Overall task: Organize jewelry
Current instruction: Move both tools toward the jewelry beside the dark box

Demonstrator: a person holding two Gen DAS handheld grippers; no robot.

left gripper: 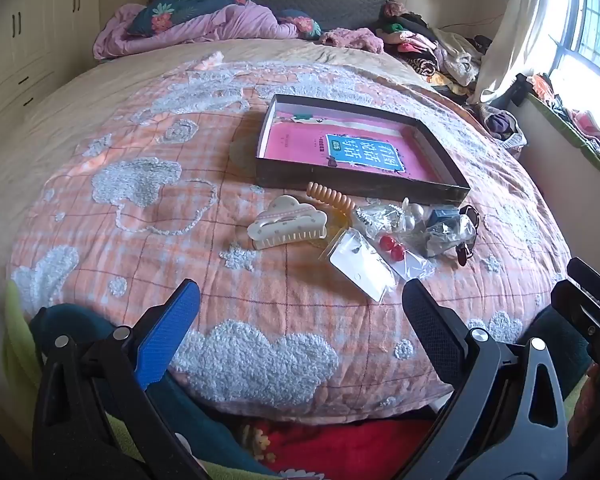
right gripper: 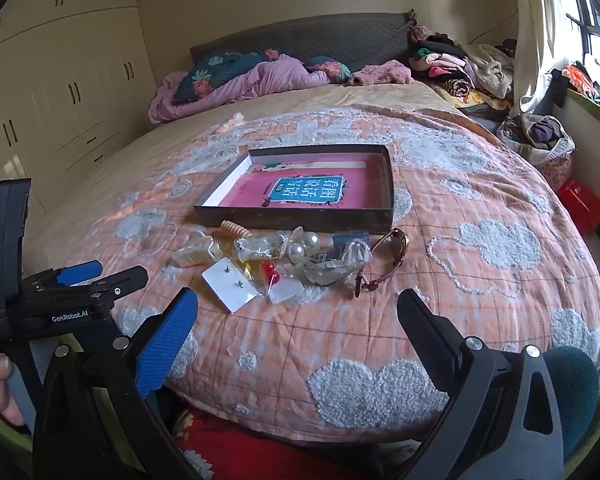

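My two claws hover over a bed strewn with jewelry.

My left gripper (left gripper: 300, 332) and right gripper (right gripper: 298, 332) gape wide at the bottom of the frame, holding nothing. At centre, a hair claw clip (left gripper: 286, 222), pearls (right gripper: 304, 244), bagged earrings (right gripper: 230, 284) and sunglasses (right gripper: 384, 258) lie just below an open shallow box (right gripper: 296, 220).

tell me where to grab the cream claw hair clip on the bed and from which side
Probably across its rounded cloud-shaped back, coming down from above. The claw hair clip lies alone at the left end of the pile, teeth down toward the near side, so its top humps are free. The open left gripper is nearer to it.
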